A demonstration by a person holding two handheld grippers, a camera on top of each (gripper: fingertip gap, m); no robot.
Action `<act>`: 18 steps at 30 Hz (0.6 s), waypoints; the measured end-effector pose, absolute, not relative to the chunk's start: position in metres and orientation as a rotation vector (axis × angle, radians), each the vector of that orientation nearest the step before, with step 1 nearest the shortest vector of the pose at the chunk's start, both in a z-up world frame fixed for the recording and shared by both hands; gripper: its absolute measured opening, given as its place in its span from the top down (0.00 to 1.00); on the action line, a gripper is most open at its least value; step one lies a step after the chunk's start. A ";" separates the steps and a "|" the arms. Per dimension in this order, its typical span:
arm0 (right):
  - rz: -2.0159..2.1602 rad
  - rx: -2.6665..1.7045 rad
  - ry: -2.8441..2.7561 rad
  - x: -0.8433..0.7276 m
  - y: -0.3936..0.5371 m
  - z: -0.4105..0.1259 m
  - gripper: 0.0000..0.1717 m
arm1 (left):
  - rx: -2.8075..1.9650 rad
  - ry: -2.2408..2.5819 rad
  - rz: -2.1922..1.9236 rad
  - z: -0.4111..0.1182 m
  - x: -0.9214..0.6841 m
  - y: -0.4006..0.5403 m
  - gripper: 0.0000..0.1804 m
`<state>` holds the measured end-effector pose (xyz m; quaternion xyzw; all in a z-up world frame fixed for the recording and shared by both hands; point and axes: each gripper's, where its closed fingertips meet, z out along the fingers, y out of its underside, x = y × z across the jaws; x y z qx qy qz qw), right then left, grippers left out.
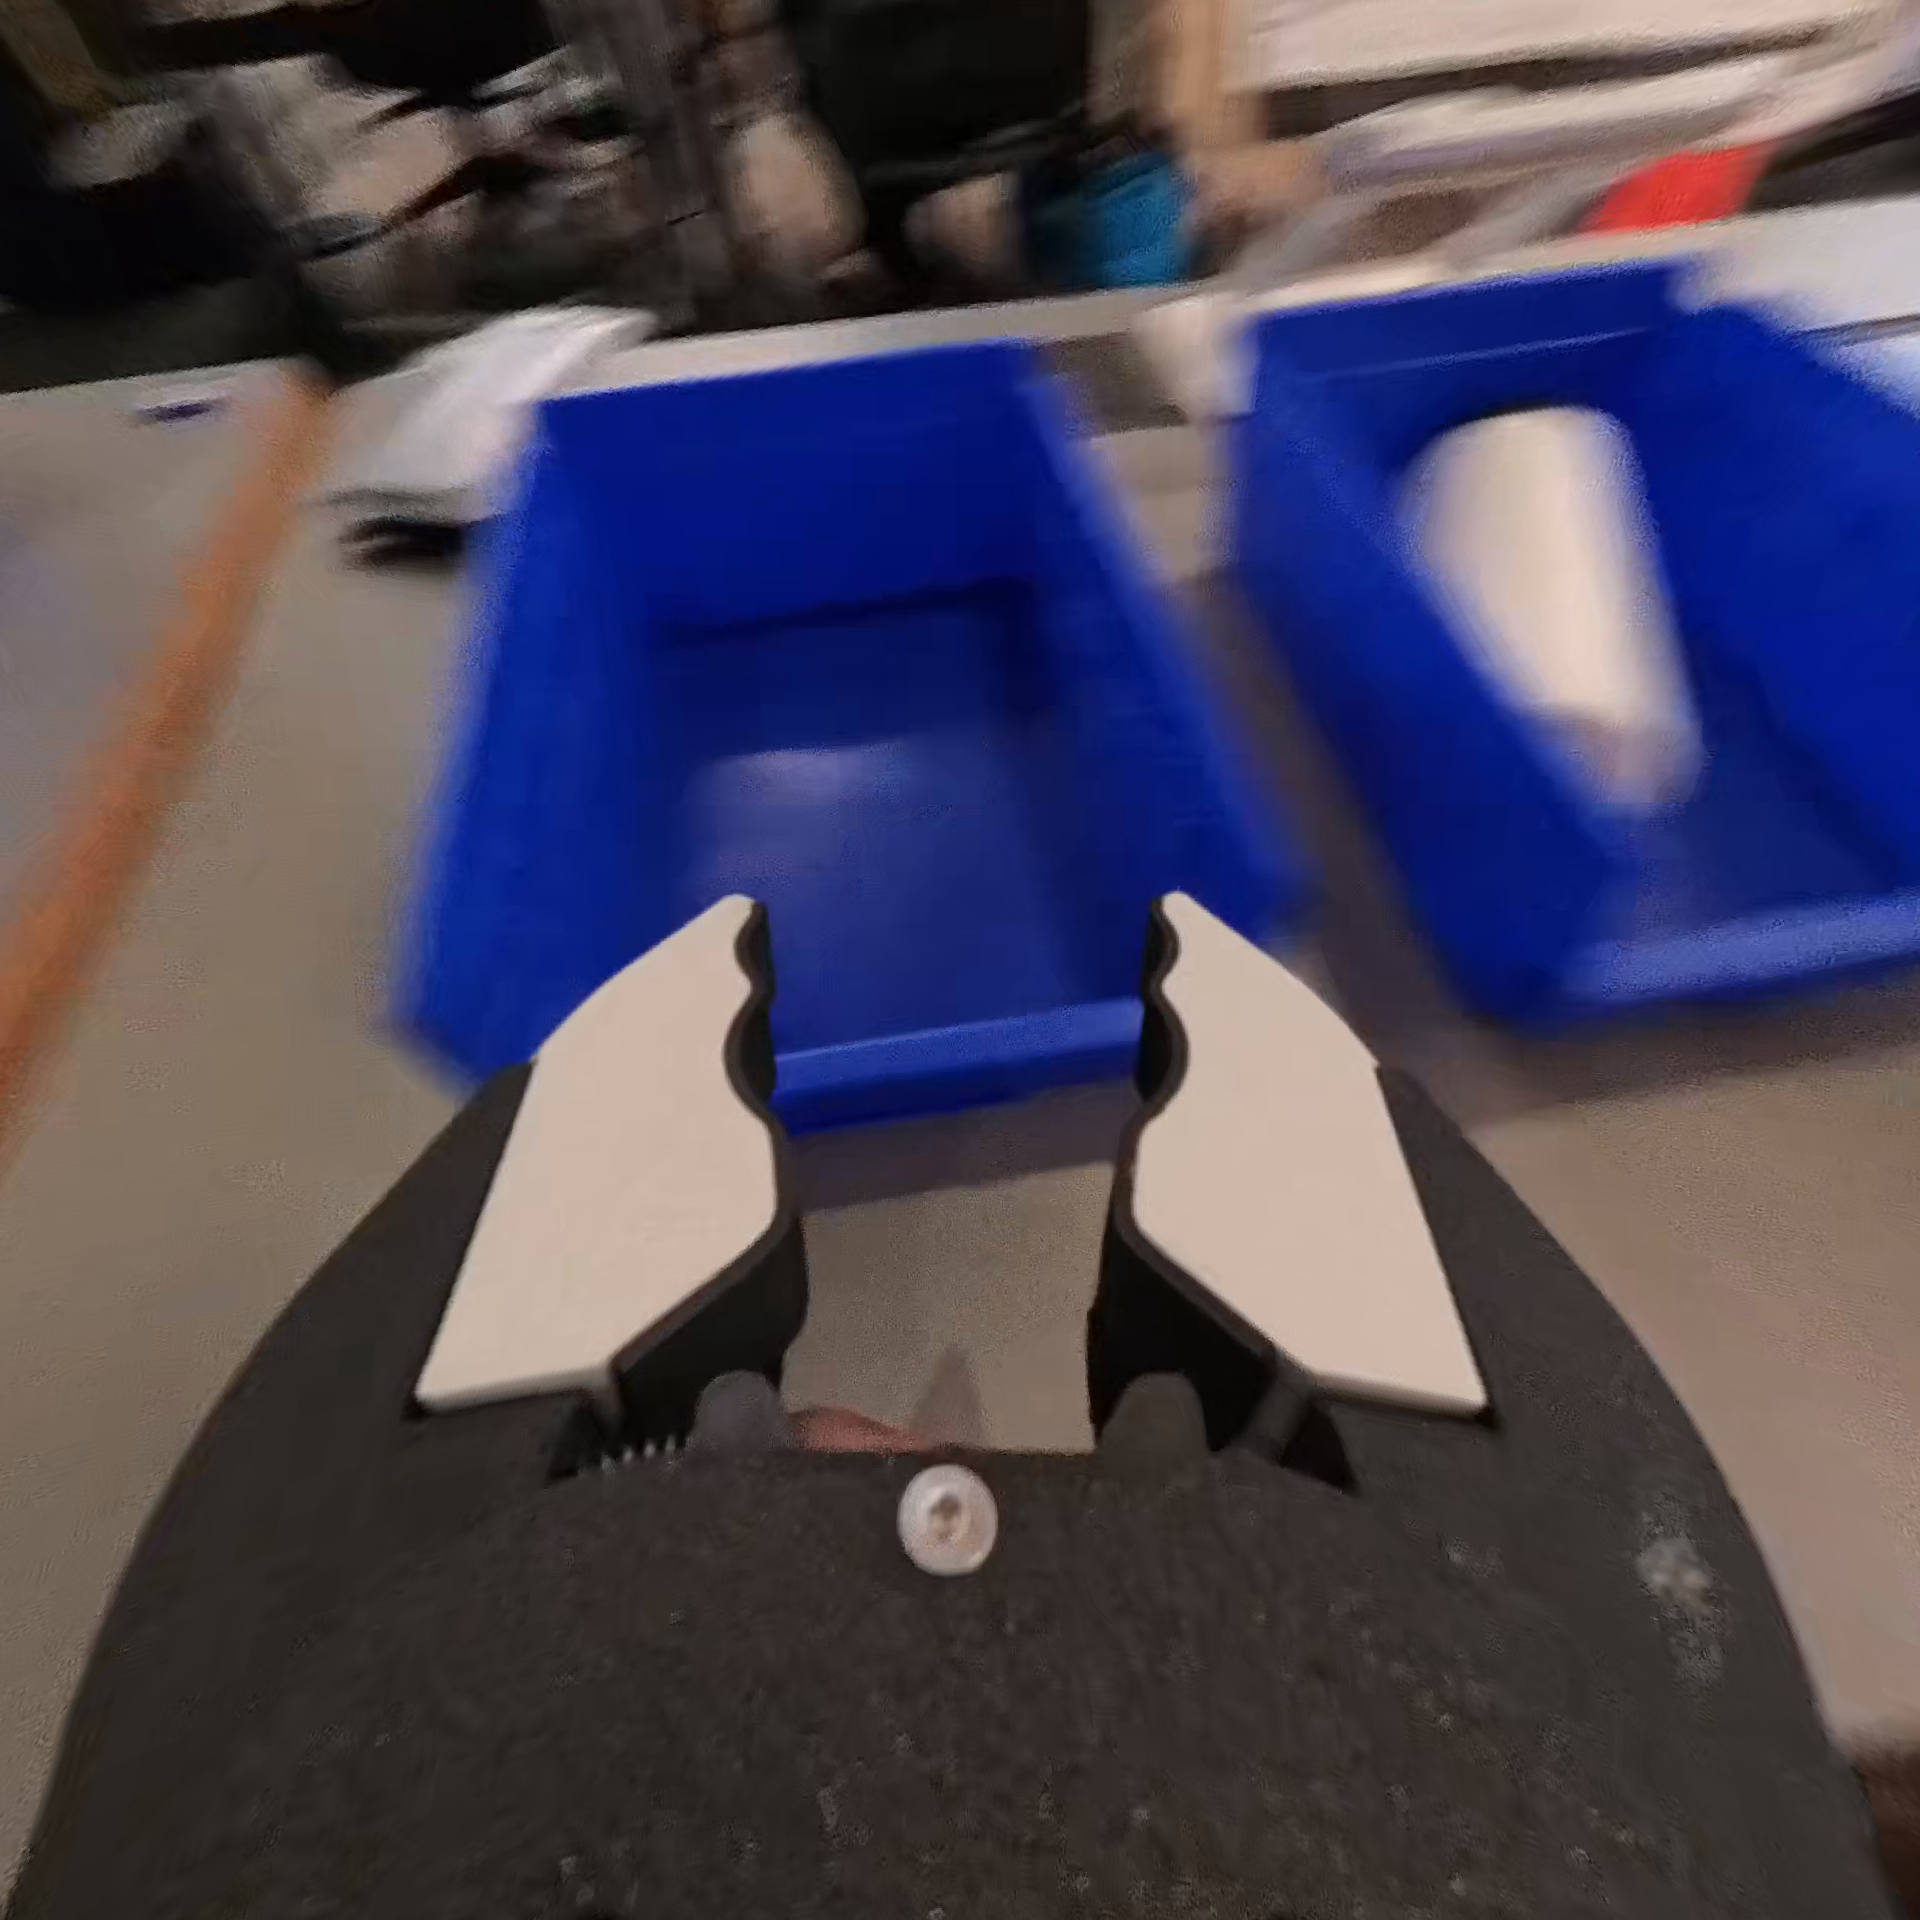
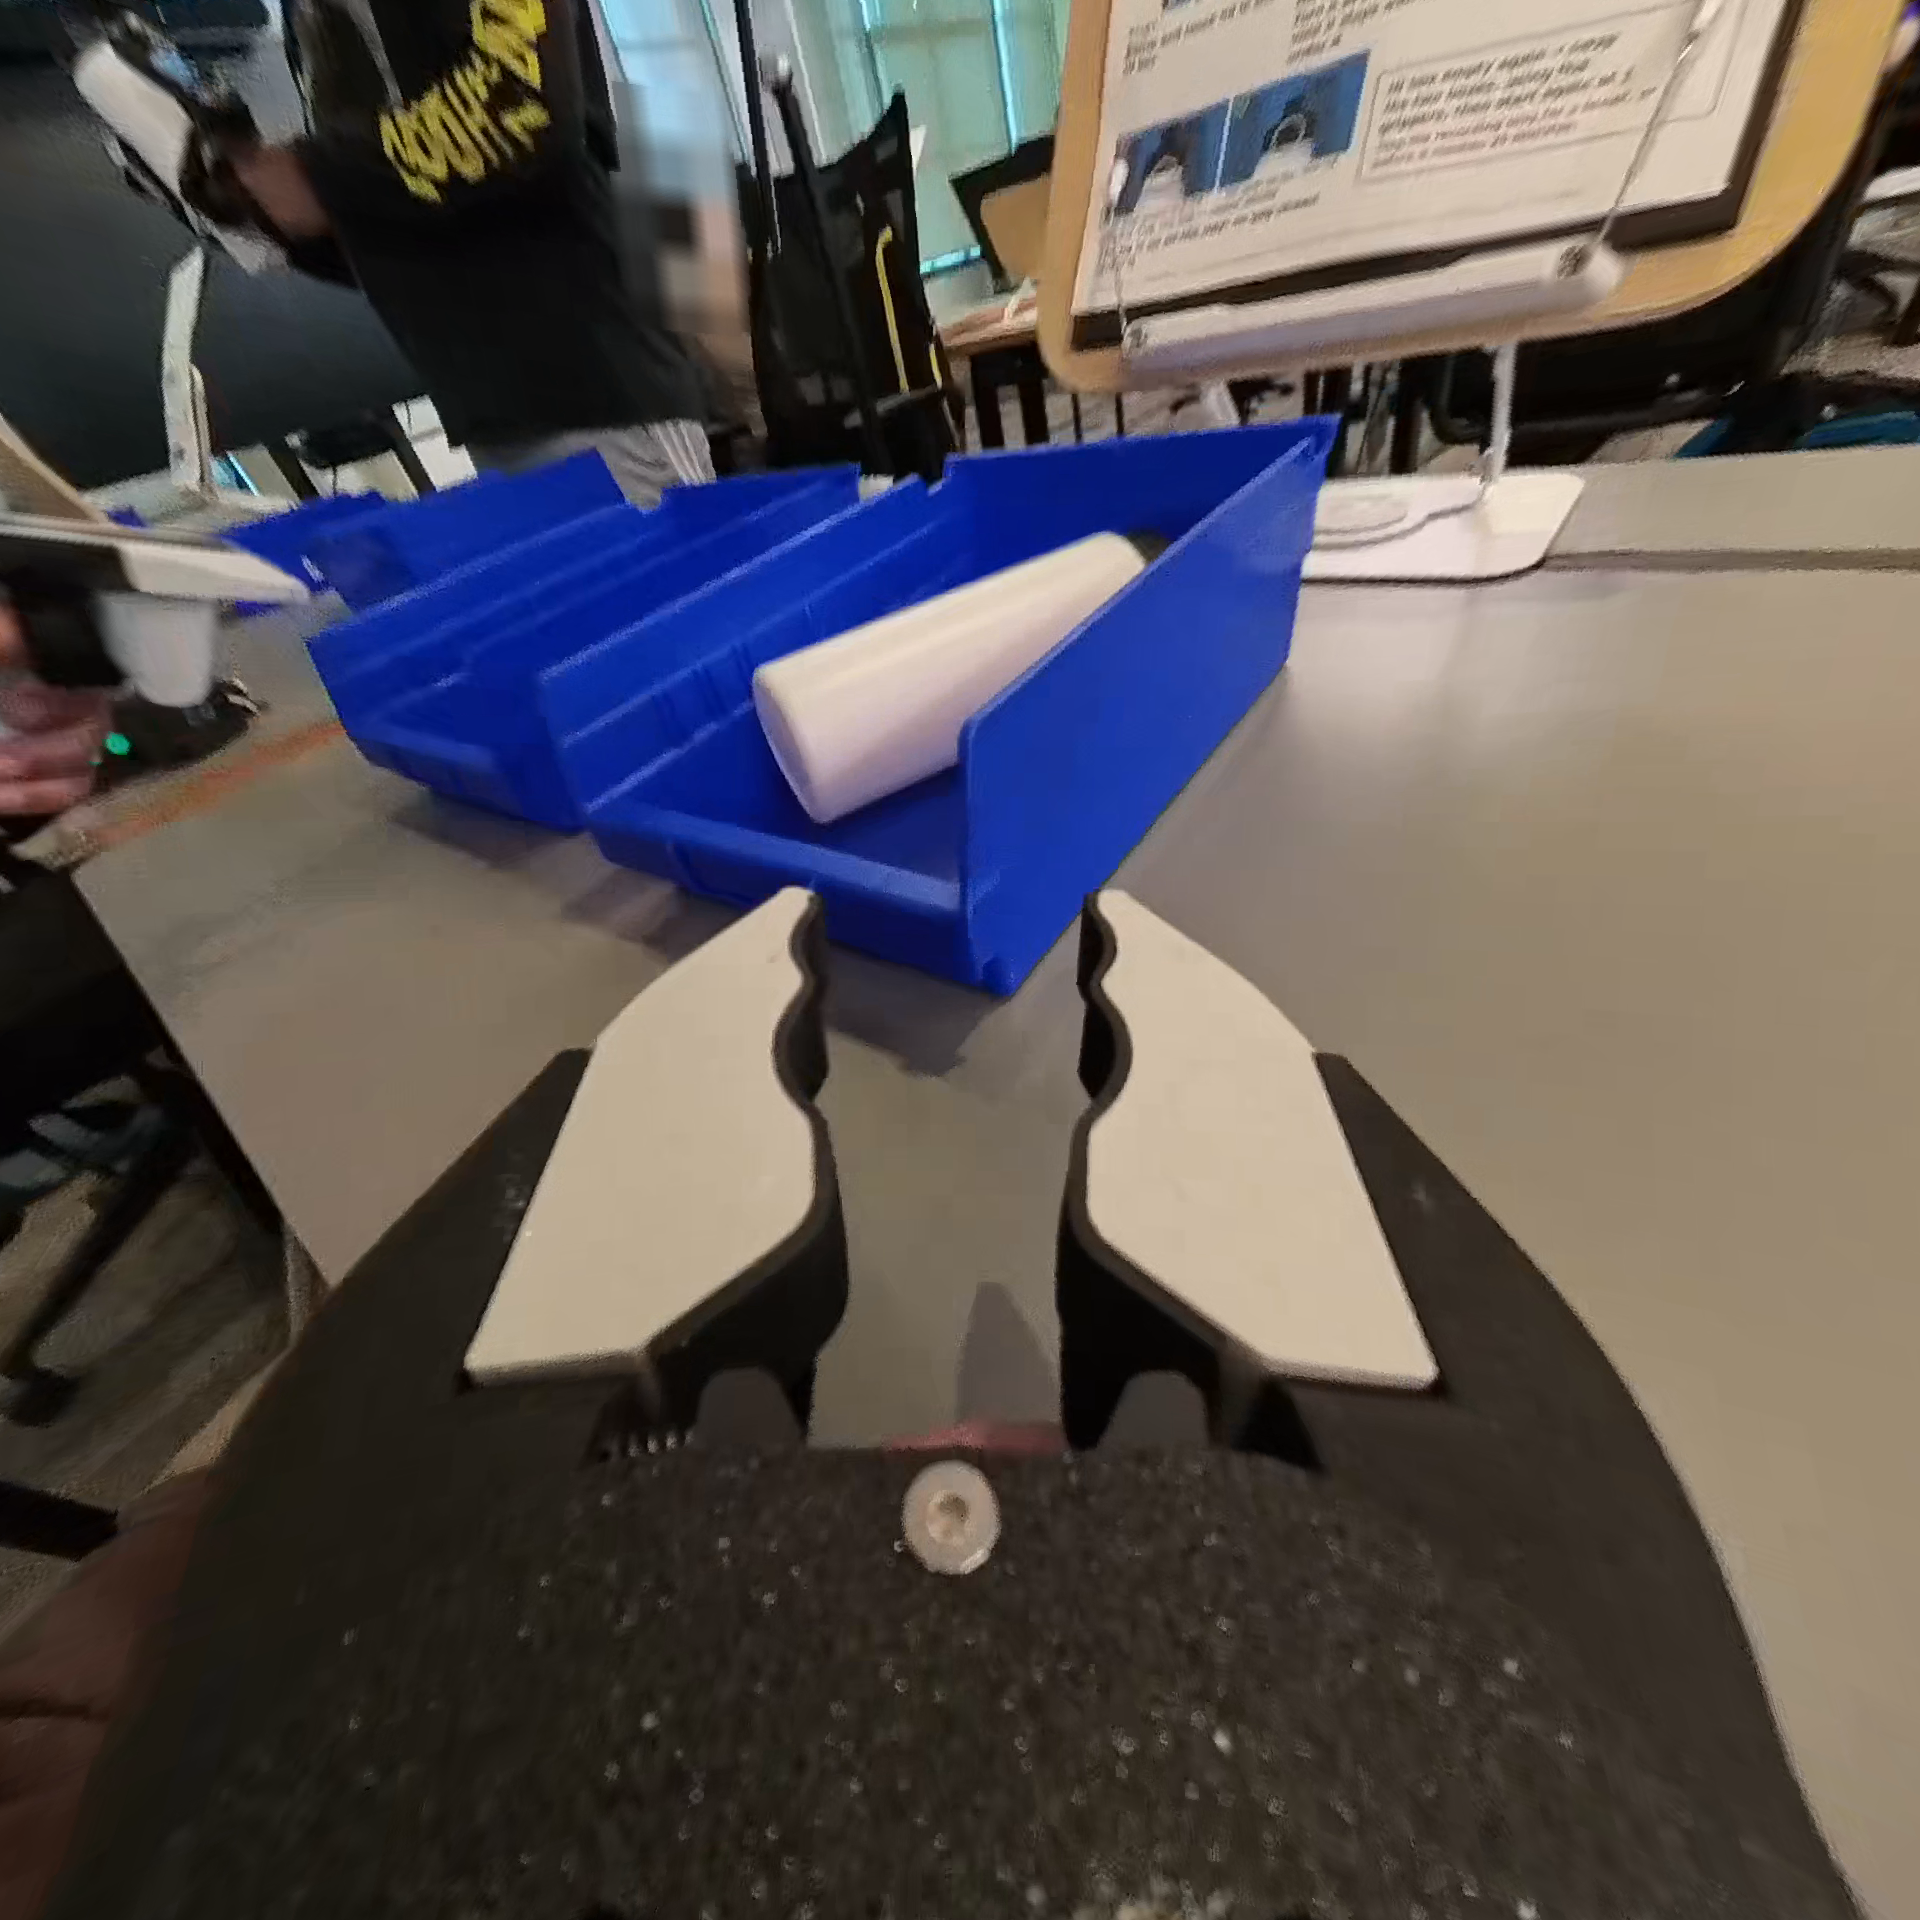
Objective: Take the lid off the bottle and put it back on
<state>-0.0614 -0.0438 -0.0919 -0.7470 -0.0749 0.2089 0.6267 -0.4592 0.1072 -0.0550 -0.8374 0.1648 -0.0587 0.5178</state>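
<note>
both grippers, left (image 1: 961,914) and right (image 2: 948,914), gape bare; only the right view shows the bottle (image 2: 935,675) sharply in its bin (image 2: 1143,727), plus a stand (image 2: 1455,499).

Left wrist view motion-smeared: blue bins (image 1: 852,644), white bottle (image 1: 1548,603) at 2 o'clock lack detail. Bottle's far end hidden behind bin wall (image 2: 1132,727).

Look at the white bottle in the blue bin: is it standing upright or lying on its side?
Lying on its side. The bottle rests lengthwise on the bin's floor, its flat end facing the camera.
</note>
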 end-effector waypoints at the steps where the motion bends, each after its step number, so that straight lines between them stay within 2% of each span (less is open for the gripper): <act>1: 0.477 -1.696 -0.162 -0.057 -0.043 -0.089 0.75 | -2.043 0.303 -0.046 -0.057 -0.495 0.126 0.63; 2: 0.476 -1.696 -0.151 -0.053 -0.041 -0.091 0.77 | -2.073 0.227 -0.016 -0.060 -0.523 0.142 0.66; 8: 0.524 -1.753 -0.164 -0.062 -0.041 -0.104 0.77 | -2.126 0.087 -0.154 -0.090 -0.579 0.198 0.66; 12: 0.483 -1.764 -0.241 -0.078 -0.046 -0.107 0.77 | -2.043 0.129 -0.323 -0.092 -0.562 0.207 0.84; 15: 0.486 -1.773 -0.304 -0.094 -0.050 -0.111 0.77 | -2.043 0.177 -0.355 -0.091 -0.551 0.200 0.89; 18: 0.477 -1.787 -0.367 -0.109 -0.053 -0.114 0.76 | -2.013 0.224 -0.346 -0.085 -0.540 0.193 0.80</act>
